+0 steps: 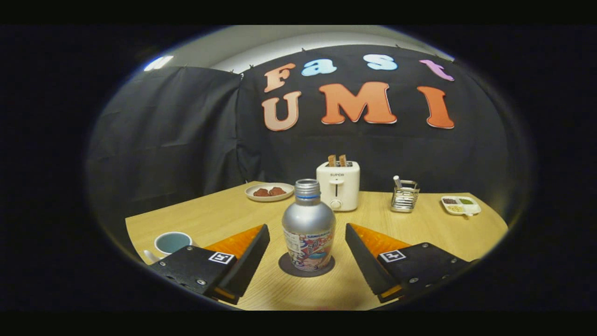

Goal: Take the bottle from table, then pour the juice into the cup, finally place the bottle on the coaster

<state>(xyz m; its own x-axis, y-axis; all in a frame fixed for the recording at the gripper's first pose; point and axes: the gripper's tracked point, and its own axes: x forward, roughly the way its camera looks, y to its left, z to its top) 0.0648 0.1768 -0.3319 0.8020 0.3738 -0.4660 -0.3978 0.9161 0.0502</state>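
A silver bottle [308, 227] with a printed label and no cap stands upright on a dark round coaster [306, 267] on the wooden table [219, 212]. My gripper [307, 231] is open, its two fingers standing either side of the bottle with a gap on each side, touching nothing. A pale blue cup [170, 242] with a white handle sits to the left, just beyond the left finger [247, 249].
Beyond the bottle stands a white toaster [338, 185] with two slices in it. A plate [269, 192] with brown food lies to its left. A wire holder [404, 196] and a small divided dish [461, 205] sit at the far right.
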